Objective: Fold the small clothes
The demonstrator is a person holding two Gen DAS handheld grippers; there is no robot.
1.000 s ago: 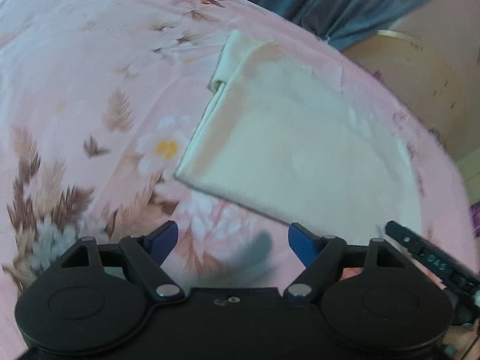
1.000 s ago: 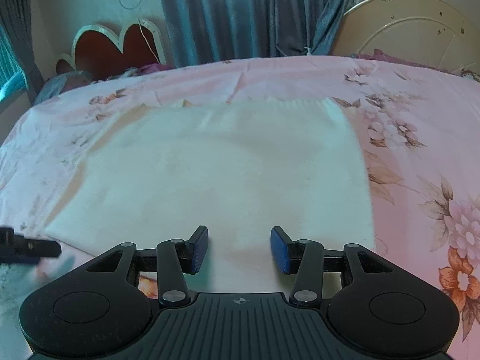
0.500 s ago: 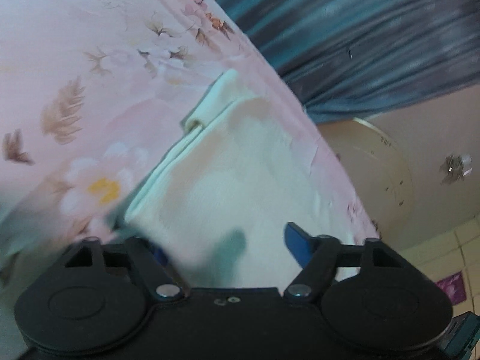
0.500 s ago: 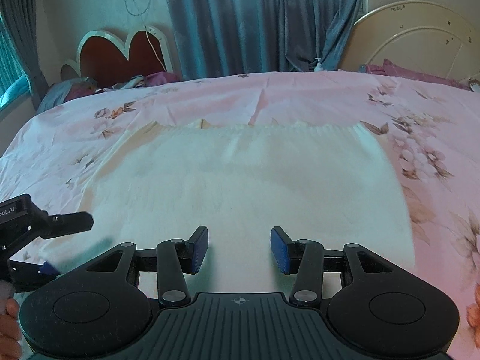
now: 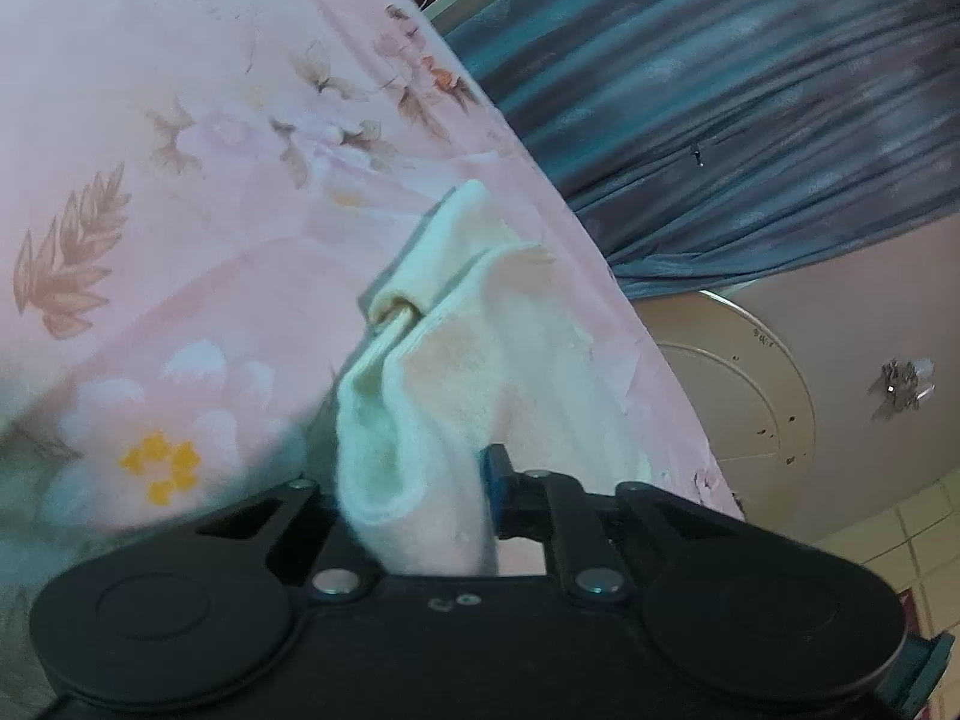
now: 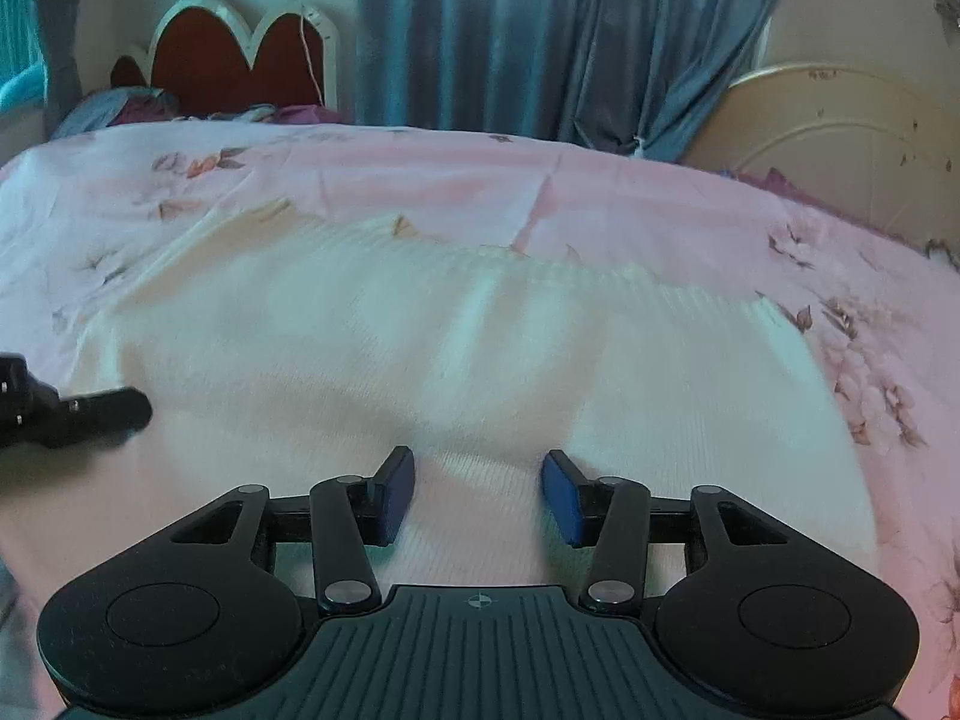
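We have a cream knitted garment (image 6: 468,372) spread flat on the pink floral bed (image 6: 420,180), and we are taking hold of its near edge to start a fold. Our left tool (image 5: 420,504) has clamped shut on the near left corner, the cloth bunched up between its blue pads. Our right tool (image 6: 477,495) stands about half open over the near hem, a low ridge of knit between the pads but nothing pinched yet. To do this well, we should close the right tool on the hem at a matching depth, so both corners rise together. Then we judge it best to lift evenly and keep the edge taut, since soft knit will likely sag and fold crooked otherwise.
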